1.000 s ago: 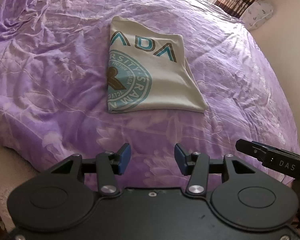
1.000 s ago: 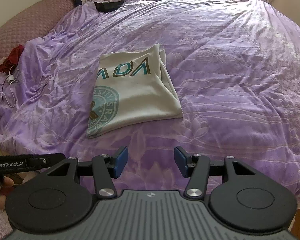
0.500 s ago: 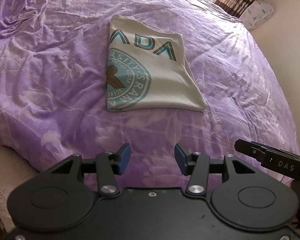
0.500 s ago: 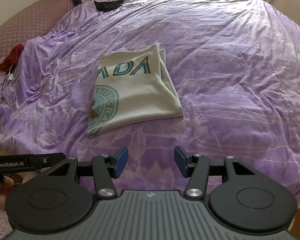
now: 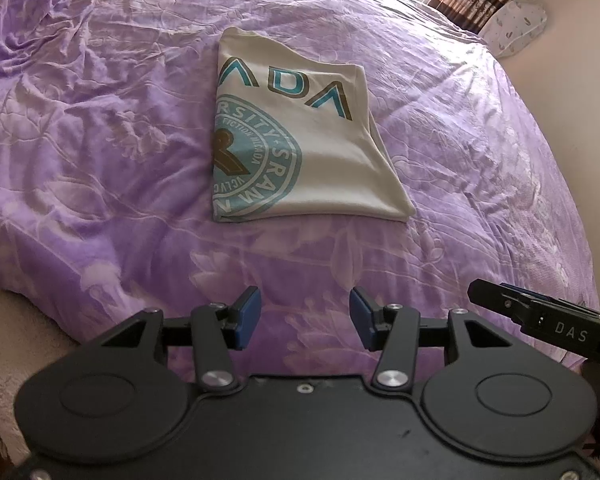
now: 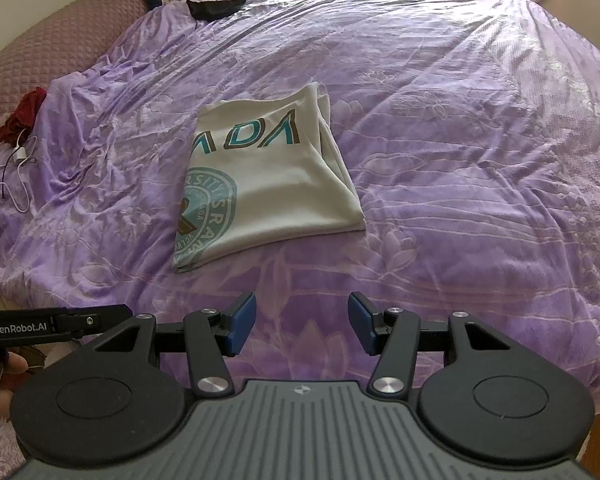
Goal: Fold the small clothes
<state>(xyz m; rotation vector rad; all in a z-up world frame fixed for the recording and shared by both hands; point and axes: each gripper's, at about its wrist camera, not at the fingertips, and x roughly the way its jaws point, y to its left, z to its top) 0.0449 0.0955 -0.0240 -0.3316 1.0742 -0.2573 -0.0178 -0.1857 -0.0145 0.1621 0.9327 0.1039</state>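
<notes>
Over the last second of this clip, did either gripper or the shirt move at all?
Nothing visibly changed. The folded shirt lies in the same spot on the purple bedspread, and the left gripper and right gripper hang open short of it, holding nothing.

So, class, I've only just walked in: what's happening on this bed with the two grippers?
A person holds a gripper in each hand above the near edge of a purple bedspread. A cream T-shirt with teal print lies folded into a compact rectangle in the middle of it. The left gripper and the right gripper are both open and empty, well short of the shirt, touching nothing.
</notes>
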